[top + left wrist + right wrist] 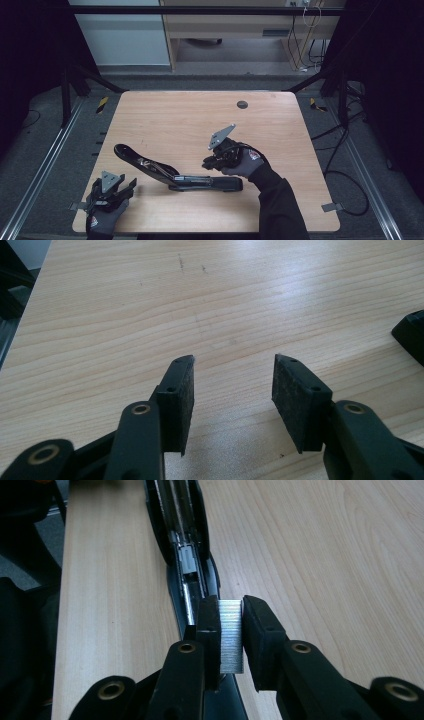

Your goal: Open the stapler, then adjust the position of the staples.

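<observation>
Item: black stapler (175, 172), opened out flat on the wooden desk (200, 120) near its front edge, lid swung up toward the left, metal channel (187, 567) exposed. Right gripper (231, 625): jaws narrow, clamped on a silver strip of staples (231, 635), held directly above the stapler's base end. Left gripper (232, 390): low over the desk's front left corner, just left of the stapler, jaws moderately wide with nothing between them.

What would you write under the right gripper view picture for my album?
The right tool pinches a shiny strip of staples above the opened black stapler on the wooden table.
</observation>
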`<state>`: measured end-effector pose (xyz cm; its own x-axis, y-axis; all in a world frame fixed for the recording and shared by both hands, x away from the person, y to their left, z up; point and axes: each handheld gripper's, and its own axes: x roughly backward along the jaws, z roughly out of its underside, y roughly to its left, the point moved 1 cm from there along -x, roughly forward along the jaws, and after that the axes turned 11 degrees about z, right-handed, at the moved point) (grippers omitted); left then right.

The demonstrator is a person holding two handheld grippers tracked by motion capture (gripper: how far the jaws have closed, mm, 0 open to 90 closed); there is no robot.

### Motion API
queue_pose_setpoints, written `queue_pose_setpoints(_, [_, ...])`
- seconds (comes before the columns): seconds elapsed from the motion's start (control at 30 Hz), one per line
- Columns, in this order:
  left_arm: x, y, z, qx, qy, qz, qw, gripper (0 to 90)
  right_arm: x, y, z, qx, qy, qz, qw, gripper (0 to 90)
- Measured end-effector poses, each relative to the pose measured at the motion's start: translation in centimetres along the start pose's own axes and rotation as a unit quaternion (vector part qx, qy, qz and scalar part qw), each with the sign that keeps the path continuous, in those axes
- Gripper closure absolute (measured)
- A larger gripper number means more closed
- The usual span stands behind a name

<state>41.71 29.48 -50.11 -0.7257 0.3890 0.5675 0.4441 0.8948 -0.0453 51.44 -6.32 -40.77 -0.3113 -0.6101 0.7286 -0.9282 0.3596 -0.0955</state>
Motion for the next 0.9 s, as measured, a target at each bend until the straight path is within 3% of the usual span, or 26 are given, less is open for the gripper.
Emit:
queue_pose_setpoints(0.33, [0.0, 0.0, 0.0, -0.001, 0.001, -0.001, 1.0, 51.1, -0.3, 0.6, -0.1, 0.021, -0.003, -0.013, 0.9997, 78.3])
queue_pose_setpoints(0.9, [0.0, 0.0, 0.0, 0.001, -0.001, 0.001, 1.0, 51.0, -1.2, 1.0, -0.4, 0.037, 0.005, -0.02, 0.9991, 78.3])
